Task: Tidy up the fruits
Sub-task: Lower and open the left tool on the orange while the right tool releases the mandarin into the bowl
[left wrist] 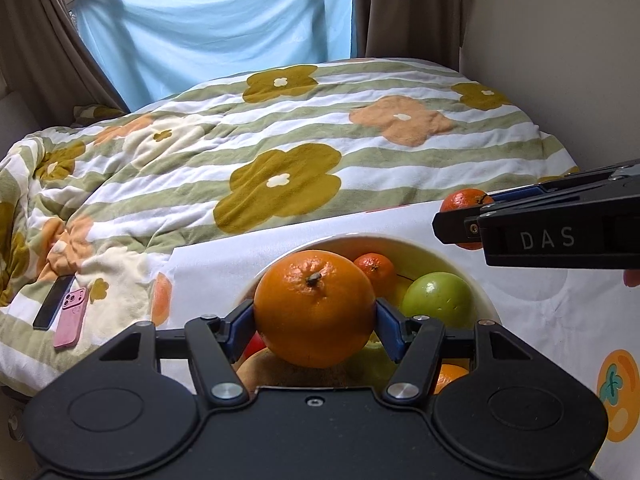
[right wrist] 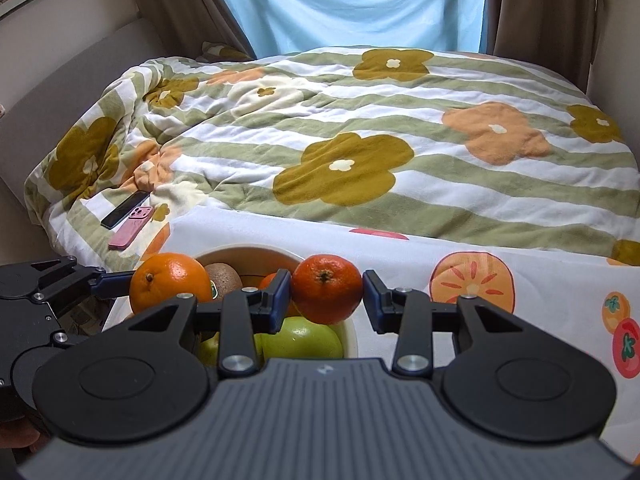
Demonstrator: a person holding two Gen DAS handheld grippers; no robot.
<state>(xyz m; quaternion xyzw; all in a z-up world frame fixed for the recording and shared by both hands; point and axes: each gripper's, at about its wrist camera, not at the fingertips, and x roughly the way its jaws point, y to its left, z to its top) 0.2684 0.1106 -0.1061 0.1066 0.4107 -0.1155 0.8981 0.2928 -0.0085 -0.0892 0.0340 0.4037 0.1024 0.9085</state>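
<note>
My left gripper (left wrist: 315,314) is shut on a large orange (left wrist: 314,308) and holds it above a white bowl (left wrist: 400,246). The bowl holds a green apple (left wrist: 438,300), a small mandarin (left wrist: 374,269) and other fruit partly hidden. My right gripper (right wrist: 326,294) is shut on a mandarin (right wrist: 326,288) above the bowl's right rim (right wrist: 352,336). In the right wrist view the bowl shows a kiwi (right wrist: 224,276) and a green apple (right wrist: 300,338), and the left gripper's orange (right wrist: 170,282) is at the left. The right gripper also shows in the left wrist view (left wrist: 452,228).
The bowl stands on a white cloth printed with fruit (right wrist: 520,312). Behind it lies a bed with a flowered striped blanket (right wrist: 360,140). Two phones, one dark (right wrist: 124,210) and one pink (right wrist: 132,228), lie on the blanket at the left. Curtains and a wall are at the back.
</note>
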